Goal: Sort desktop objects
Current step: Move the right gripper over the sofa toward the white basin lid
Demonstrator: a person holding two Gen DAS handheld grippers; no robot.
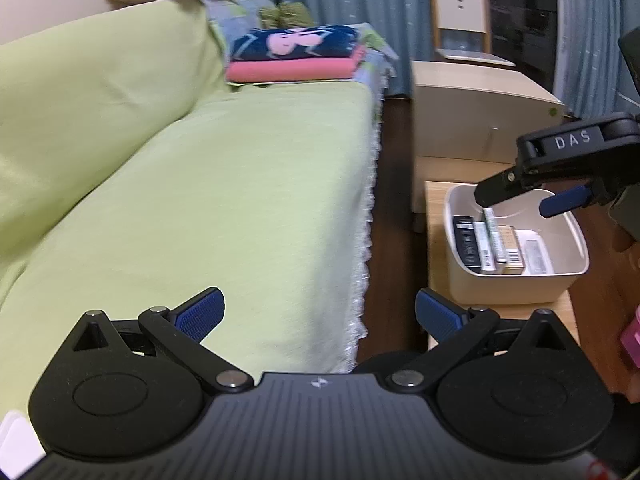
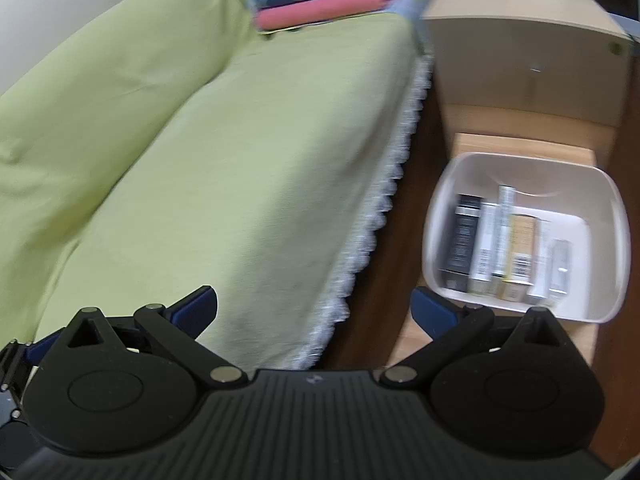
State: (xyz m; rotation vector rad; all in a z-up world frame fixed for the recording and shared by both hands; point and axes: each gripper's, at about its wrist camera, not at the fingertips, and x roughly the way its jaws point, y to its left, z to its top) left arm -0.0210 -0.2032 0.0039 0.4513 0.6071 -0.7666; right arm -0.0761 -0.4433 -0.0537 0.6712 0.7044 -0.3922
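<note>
We find both tools spread wide and holding nothing: the left gripper (image 1: 318,314) stands off over the edge of the green sofa cover (image 1: 240,184), and the right gripper (image 2: 314,310) hangs above the white bin (image 2: 596,184). The small cartons (image 2: 500,248) stand on edge, packed side by side, inside that bin, ahead and to the right of the right gripper's fingers. We judge them light, stiff and easily crushed, best taken across the narrow faces near the exposed top edge; whether more sorting remains, we cannot tell.
</note>
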